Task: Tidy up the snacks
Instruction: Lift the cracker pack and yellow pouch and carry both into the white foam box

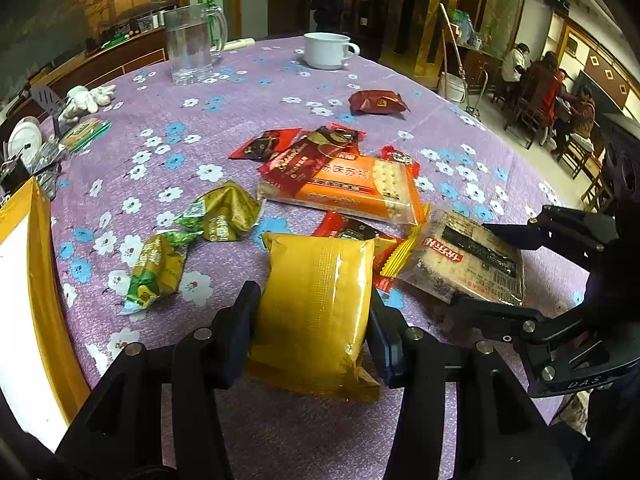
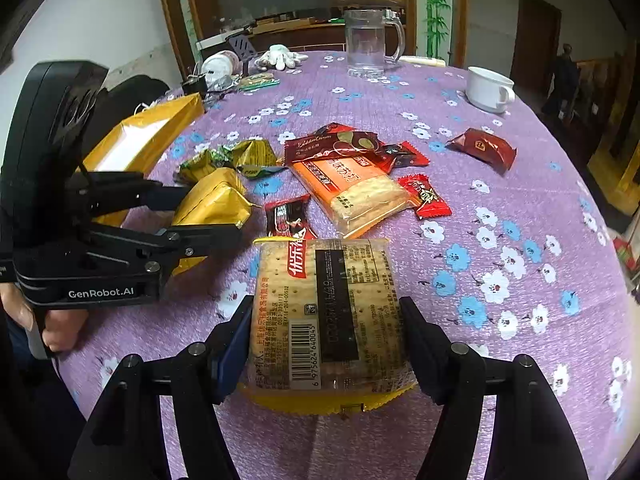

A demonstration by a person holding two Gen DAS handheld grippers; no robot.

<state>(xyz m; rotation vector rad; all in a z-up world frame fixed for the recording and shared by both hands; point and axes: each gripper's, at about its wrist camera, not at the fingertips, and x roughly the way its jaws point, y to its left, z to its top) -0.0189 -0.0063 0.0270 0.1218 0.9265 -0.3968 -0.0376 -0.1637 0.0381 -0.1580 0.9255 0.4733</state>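
My left gripper (image 1: 312, 320) is shut on a yellow snack pack (image 1: 316, 304), held just above the purple flowered tablecloth (image 1: 224, 92); it also shows in the right wrist view (image 2: 216, 204). My right gripper (image 2: 326, 332) is shut on a clear cracker pack (image 2: 328, 312) with a yellow end, which also shows in the left wrist view (image 1: 468, 260). A pile of snacks lies in the middle: an orange cracker pack (image 1: 360, 188), red wrappers (image 1: 296, 156), green-gold packs (image 1: 220, 216) and a lone red pack (image 1: 378, 102).
An open yellow box (image 1: 36, 280) sits at the table's left edge, also in the right wrist view (image 2: 140, 136). A glass mug (image 1: 194, 44), a white cup (image 1: 326, 50), a white glove (image 1: 86, 98) and clutter stand at the far side. People sit at far right.
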